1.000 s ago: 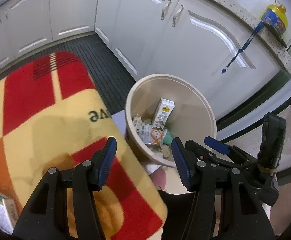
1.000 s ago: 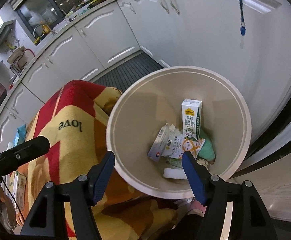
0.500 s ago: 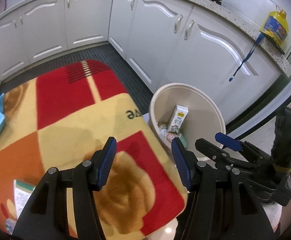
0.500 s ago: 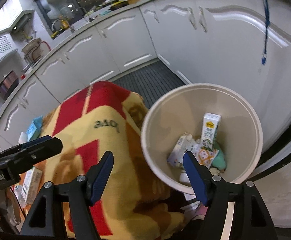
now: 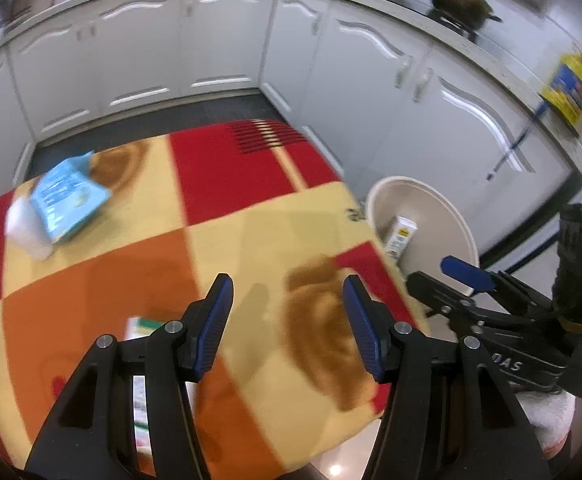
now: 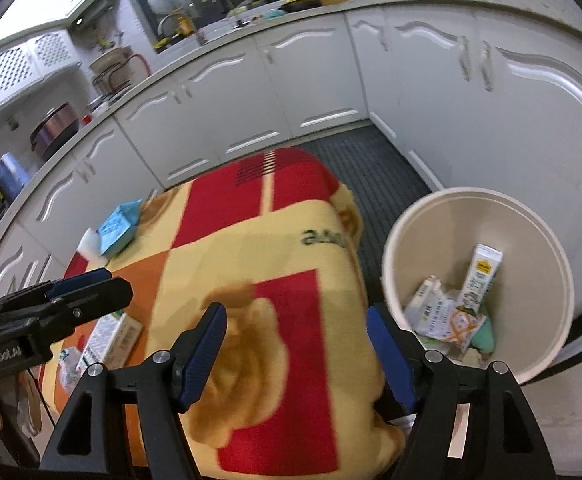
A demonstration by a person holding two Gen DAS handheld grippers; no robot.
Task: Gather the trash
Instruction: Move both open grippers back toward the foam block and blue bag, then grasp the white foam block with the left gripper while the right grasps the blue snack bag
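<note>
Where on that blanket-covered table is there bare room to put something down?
The blanket lies bare across its middle and the red end toward the cabinets. It is crowded at the far corner by the blue packet, and at the near left edge by the cartons. The bin already holds trash.

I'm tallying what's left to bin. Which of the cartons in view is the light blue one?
The light blue carton lies at the far left corner of the blanket-covered table. The other table carton is green and white; the bin's upright carton is white with yellow.
</note>
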